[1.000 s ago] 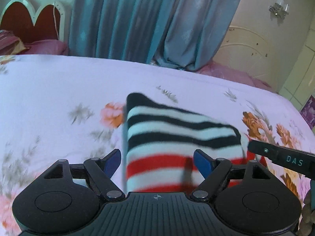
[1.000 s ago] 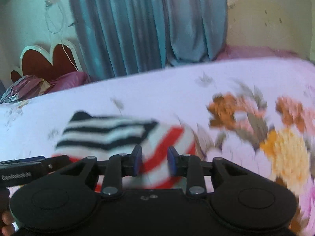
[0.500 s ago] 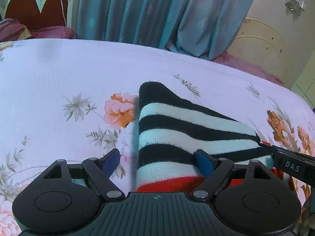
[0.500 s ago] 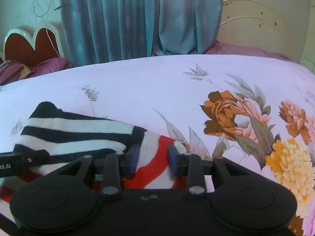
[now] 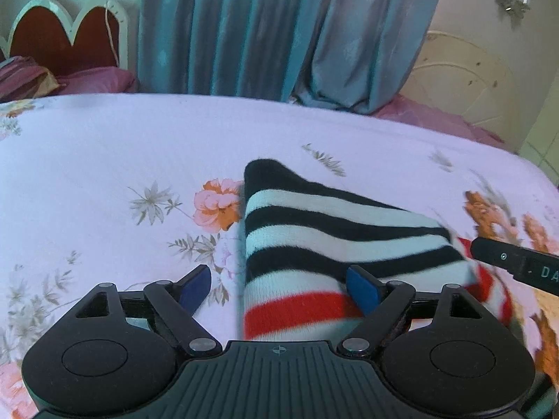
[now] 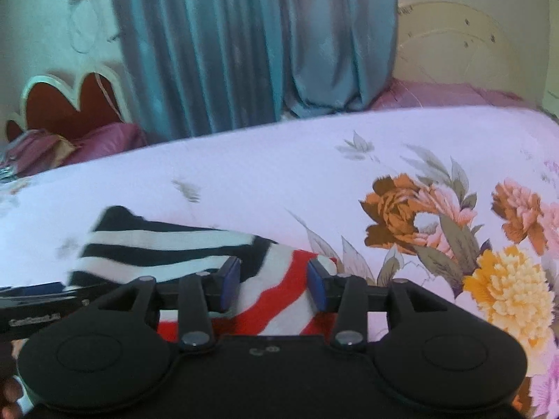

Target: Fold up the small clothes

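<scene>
Garment [image 5: 325, 241] first: a small knitted piece, striped black and white across its upper part and red and white lower down, lies on the bed [image 5: 104, 146] near the edge closest to you, well short of the far edge under the curtain [image 5: 265, 31]. It looks folded over, with a black-tipped corner pointing toward the far edge and the red-striped part spilling out on your right side.

Your left gripper [image 5: 279, 288] sits low over the near left part of the garment with its blue fingers [image 5: 195, 288] spread wide. The left finger is over bare sheet beside the garment's left edge; the right finger lies on or just over the stripes. Nothing is pinched between them.

Your right gripper [image 6: 274, 284] is over the red-and-white part at the garment's right end. Its jaws are opening, and the striped cloth lies between the two blue fingers [image 6: 230, 282]; gaps show on both sides, so the pads are not pressing on it. In the left view its finger tip reaches in from the right edge, touching or just beside the garment's right corner; you cannot tell which through the blur.

The sheet carries a flower print, with a pink bloom [image 5: 216, 204] just beside the garment's left edge and large orange and yellow blooms [image 6: 506, 289] to its right. A red headboard [image 5: 66, 38] and a pillow [image 5: 94, 82] stand at the bed's far left corner.
</scene>
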`<state>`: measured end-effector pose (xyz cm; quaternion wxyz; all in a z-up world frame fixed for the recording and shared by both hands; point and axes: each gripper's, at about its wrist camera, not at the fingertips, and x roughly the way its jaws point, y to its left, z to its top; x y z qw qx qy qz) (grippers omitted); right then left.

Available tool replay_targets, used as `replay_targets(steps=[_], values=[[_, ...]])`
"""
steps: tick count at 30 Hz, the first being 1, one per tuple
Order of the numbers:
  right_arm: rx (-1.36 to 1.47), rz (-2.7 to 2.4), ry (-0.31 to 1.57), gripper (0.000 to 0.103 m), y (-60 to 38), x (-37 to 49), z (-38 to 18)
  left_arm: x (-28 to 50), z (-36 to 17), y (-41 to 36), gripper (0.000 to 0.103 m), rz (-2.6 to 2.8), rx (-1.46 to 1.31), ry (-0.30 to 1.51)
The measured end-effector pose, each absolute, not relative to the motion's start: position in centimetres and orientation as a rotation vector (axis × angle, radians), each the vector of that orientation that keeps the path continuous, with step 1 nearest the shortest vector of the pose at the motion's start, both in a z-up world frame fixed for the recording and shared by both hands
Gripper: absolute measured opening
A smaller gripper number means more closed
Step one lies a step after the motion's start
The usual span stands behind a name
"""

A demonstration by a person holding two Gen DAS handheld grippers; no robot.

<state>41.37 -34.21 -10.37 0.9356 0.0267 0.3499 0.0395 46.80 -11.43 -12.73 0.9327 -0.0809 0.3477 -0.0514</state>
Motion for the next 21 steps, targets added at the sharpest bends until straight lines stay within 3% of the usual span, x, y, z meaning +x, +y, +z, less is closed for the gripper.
replay_targets(steps=[5, 11, 21], values=[[0.033, 0.170, 0.671, 0.031, -34.0, 37.1, -8.4, 42.7, -11.6, -10.5, 0.084, -0.154, -0.146, 0.692], [0.019, 0.227, 0.676, 0.026, -33.6, 32.8, -7.9, 37.9, -11.5, -9.8, 0.084, -0.182, -0.150, 0.687], [0.008, 0.201, 0.770, 0.017, -33.8, 30.5, -11.1, 36.1, -13.2, -10.9, 0.084, -0.172, -0.127, 0.725]])
